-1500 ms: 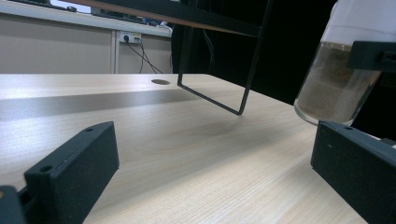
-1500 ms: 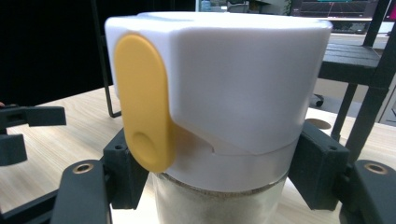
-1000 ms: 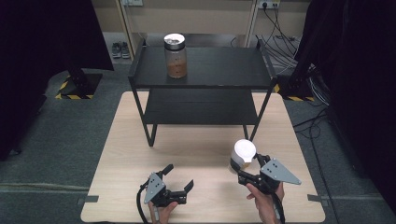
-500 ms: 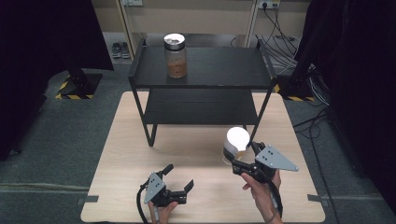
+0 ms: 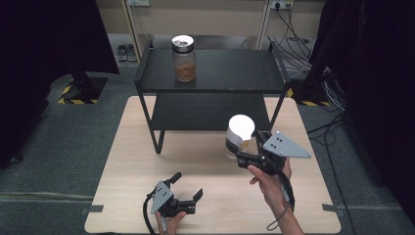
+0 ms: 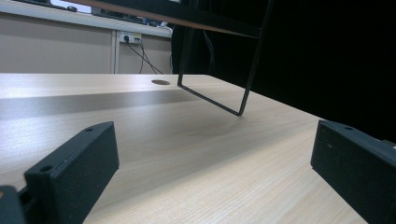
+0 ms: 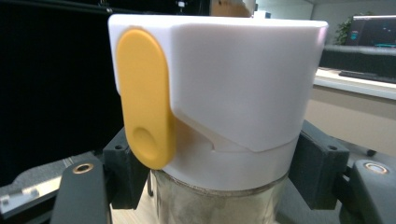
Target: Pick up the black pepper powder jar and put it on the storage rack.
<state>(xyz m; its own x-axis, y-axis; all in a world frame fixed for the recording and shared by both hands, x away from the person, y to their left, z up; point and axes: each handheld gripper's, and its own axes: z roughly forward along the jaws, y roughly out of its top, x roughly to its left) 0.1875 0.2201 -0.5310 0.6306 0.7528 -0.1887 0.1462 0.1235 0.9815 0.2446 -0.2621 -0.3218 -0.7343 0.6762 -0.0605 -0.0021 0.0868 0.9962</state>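
Two black jaws of the right gripper (image 5: 243, 155) pinch the white-lidded glass jar (image 5: 239, 136), at five o'clock from the black metal shelf (image 5: 215, 73); keep it upright. Left gripper (image 5: 186, 188) gapes.

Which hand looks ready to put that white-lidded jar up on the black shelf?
The right. Its gripper is shut on the white-lidded jar, close to the black shelf. The left gripper rests open on the table, holding nothing.

A pale wooden worktop (image 5: 147, 161) stands on grey carpet (image 5: 63, 147); behind, a beige wall (image 5: 205, 17) with sockets, flanked by black curtains (image 5: 44, 44).
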